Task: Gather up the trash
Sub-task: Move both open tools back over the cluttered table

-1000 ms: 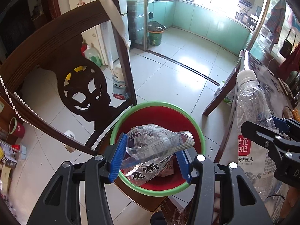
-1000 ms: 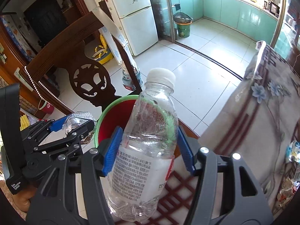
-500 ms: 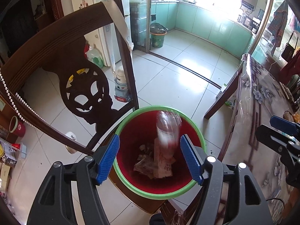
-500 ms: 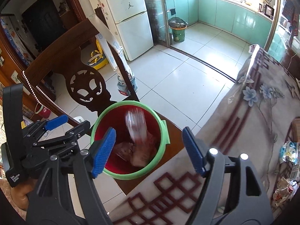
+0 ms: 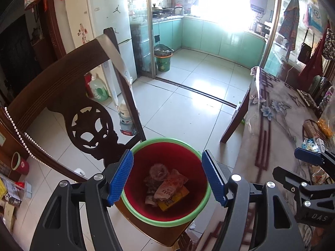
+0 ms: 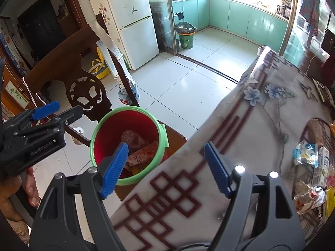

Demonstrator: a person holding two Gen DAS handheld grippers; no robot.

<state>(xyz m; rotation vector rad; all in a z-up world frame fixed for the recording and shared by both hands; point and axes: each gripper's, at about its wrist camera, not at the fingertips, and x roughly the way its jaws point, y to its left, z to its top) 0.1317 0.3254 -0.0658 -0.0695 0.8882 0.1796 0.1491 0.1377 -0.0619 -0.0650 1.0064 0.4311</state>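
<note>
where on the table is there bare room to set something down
The free patch is the tablecloth between the red lattice border at the near edge, the blue flower print farther back and the wrappers on the right. That right side is crowded with wrappers and cartons. Left of the table edge, the red bucket already holds trash.

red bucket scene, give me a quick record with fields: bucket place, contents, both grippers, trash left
bucket place: red bucket on a wooden chair, beside the table
contents: wrappers
left gripper: open, holding nothing
right gripper: open, holding nothing, jaws just been opening
trash left: packets on the table
</note>
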